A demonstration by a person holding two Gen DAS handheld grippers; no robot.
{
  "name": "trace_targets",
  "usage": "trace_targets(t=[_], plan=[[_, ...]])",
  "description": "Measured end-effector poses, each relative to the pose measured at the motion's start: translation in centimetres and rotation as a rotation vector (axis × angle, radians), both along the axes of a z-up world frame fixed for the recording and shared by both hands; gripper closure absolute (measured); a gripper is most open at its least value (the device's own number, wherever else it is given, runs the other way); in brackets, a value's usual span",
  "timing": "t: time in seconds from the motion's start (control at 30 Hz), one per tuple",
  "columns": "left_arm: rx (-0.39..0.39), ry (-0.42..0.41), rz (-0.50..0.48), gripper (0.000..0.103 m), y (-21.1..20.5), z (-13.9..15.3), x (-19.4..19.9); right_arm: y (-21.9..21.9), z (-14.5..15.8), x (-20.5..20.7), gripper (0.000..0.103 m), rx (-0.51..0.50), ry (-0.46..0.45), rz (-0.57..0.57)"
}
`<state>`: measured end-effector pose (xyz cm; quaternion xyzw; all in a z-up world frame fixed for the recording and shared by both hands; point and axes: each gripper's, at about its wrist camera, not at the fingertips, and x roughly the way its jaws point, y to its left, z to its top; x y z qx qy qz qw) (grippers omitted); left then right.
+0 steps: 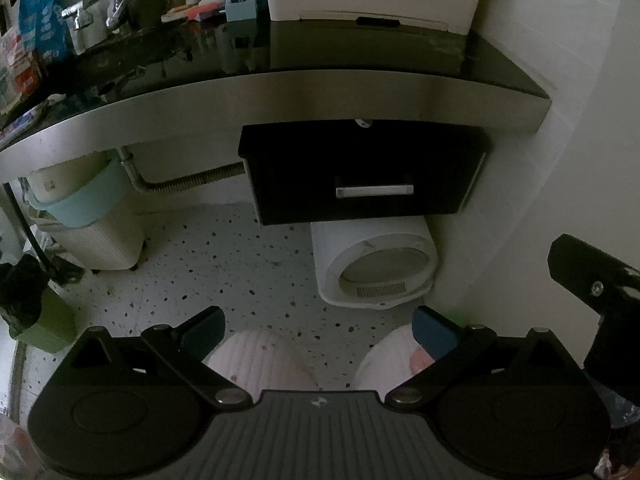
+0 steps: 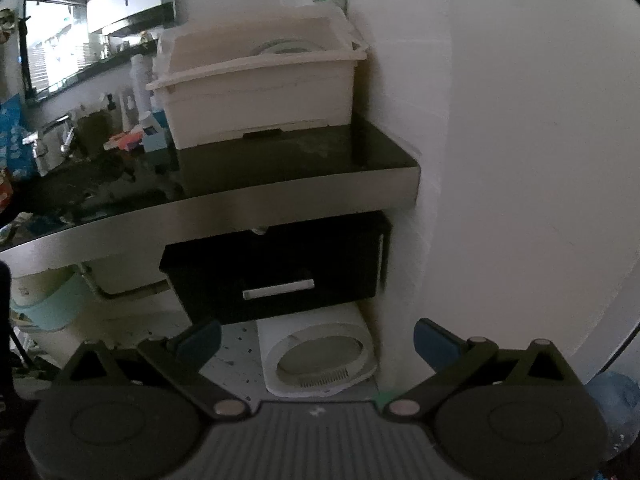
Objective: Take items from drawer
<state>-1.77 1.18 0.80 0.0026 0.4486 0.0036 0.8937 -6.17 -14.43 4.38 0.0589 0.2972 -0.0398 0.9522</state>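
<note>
A black drawer (image 1: 364,176) with a white bar handle (image 1: 374,191) hangs shut under the steel-edged counter (image 1: 280,92). It also shows in the right wrist view (image 2: 276,268), with its handle (image 2: 278,289). My left gripper (image 1: 318,330) is open and empty, well back from the drawer and below it. My right gripper (image 2: 316,338) is open and empty, also back from the drawer. Part of the right gripper (image 1: 592,280) shows at the right edge of the left wrist view. The drawer's contents are hidden.
A white dish rack box (image 2: 260,92) sits on the counter above the drawer. A white bin (image 1: 374,264) lies on the speckled floor beneath it. A flexible pipe (image 1: 188,180), a teal basin (image 1: 84,196) and a faucet (image 1: 96,8) are left. A white wall (image 2: 520,160) is right.
</note>
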Motion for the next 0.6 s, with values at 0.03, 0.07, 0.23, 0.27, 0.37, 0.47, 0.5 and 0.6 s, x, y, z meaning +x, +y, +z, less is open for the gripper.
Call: trace_targets(t=[0.03,0.07,0.23,0.27,0.37,0.47,0.5,0.6], plan=[[-0.002,-0.002,0.0,0.002,0.01,0.05,-0.07,-0.01,0.03,-0.08,0.0,-0.001,-0.003,-0.001],[-0.001,-0.004,0.001,0.002,0.0,0.11,-0.13,-0.01,0.06,-0.15,0.0,-0.001,-0.006,-0.003],[-0.004,-0.01,0.005,0.002,0.07,0.38,-0.25,-0.04,0.2,-0.53,0.0,-0.005,-0.023,-0.009],[-0.005,-0.01,0.005,0.002,0.15,0.37,-0.3,-0.05,0.23,-0.61,0.0,-0.006,-0.026,-0.01],[-0.002,-0.009,0.007,0.002,0.34,0.32,-0.32,-0.14,0.35,-0.54,0.0,0.006,-0.033,-0.008],[0.001,-0.006,0.011,0.002,0.28,0.25,-0.21,-0.35,0.18,-0.56,0.0,0.034,-0.033,-0.007],[0.003,-0.008,0.012,0.002,0.24,0.26,-0.2,-0.42,0.12,-0.45,0.0,0.035,-0.029,-0.011],[0.002,-0.009,0.011,0.002,0.11,0.21,-0.06,-0.7,-0.26,-0.13,0.0,0.022,-0.018,-0.024]])
